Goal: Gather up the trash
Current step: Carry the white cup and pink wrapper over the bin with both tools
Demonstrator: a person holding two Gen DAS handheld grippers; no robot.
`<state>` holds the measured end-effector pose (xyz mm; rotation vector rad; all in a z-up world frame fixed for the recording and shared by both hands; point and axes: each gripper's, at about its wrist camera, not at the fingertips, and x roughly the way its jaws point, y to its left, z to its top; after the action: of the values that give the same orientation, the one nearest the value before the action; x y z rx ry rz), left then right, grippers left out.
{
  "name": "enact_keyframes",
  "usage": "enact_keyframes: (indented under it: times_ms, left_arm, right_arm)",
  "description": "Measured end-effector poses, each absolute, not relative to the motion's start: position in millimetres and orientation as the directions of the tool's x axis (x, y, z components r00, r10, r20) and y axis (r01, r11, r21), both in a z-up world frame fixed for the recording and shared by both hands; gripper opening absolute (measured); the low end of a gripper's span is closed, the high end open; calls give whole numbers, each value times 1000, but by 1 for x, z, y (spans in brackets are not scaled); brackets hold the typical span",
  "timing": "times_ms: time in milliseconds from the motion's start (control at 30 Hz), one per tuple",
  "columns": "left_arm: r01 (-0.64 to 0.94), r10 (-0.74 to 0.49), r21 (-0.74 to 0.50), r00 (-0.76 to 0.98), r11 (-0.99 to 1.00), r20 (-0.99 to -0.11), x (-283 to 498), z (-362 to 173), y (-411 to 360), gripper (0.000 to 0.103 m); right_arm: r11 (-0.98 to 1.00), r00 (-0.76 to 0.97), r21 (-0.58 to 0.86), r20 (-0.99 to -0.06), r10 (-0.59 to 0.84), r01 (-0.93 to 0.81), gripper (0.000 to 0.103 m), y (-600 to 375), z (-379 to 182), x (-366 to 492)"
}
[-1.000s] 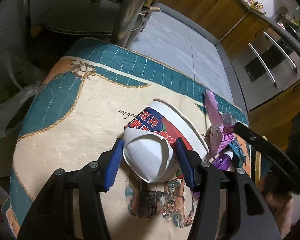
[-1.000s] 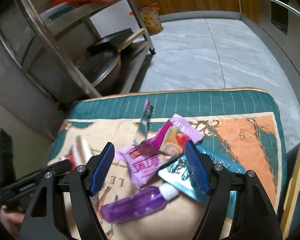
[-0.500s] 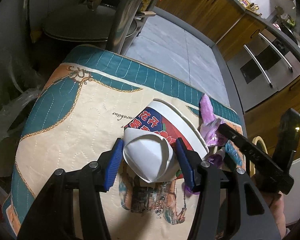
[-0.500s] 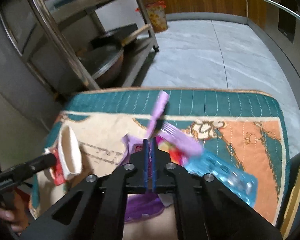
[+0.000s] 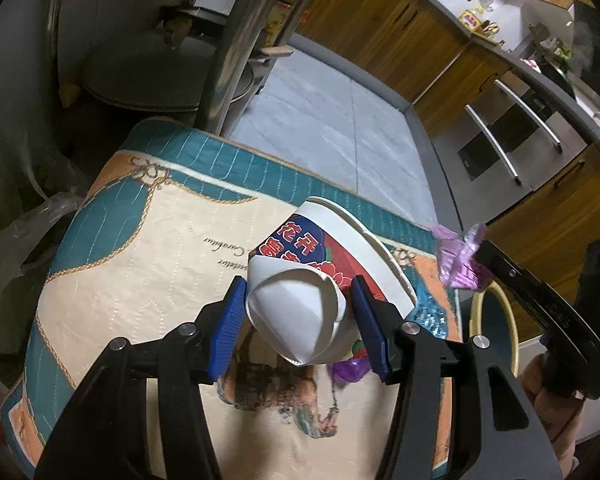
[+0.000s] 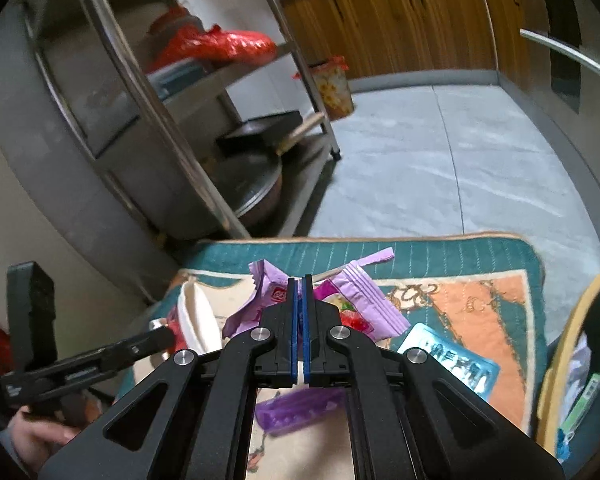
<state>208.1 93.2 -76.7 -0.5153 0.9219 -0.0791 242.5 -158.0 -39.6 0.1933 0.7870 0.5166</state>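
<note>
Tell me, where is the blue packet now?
In the right wrist view the blue packet lies on the quilted mat, right of the shut tongs, beside the yellow-rimmed bin.

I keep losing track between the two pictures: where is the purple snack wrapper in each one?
Left wrist view: purple snack wrapper at the right edge, pinched in the right hand-held gripper.
Right wrist view: centre, wrapper clamped between the shut jaws.
Shared landmark: the paper cup.
</note>
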Motion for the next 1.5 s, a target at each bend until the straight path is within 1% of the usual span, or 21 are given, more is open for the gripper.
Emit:
enact_keyframes:
  times_ms: [367, 667, 1000, 1233, 1500]
  left_arm:
    - [-82, -279, -447, 678, 891, -680, 196, -39, 70, 53]
    - [-2, -322, -449, 693, 894, -645, 194, -22, 38, 53]
    - [102, -388, -444, 683, 890, -619, 195, -11, -9, 53]
    - [205, -459, -438, 638, 875, -619, 198, -13, -63, 53]
    - [310, -517, -417, 579, 855, -630, 201, -21, -128, 53]
  right_arm:
    - [842, 644, 356, -542, 540, -406, 2, -191, 0, 198]
    - [865, 697, 345, -515, 499, -365, 2, -228, 13, 171]
    - [904, 750, 340, -519, 410, -260, 2, -283, 12, 151]
    - [932, 767, 327, -553, 325, -159, 2, -328, -2, 141]
    - [936, 768, 351, -591, 247, -32, 3, -381, -23, 130]
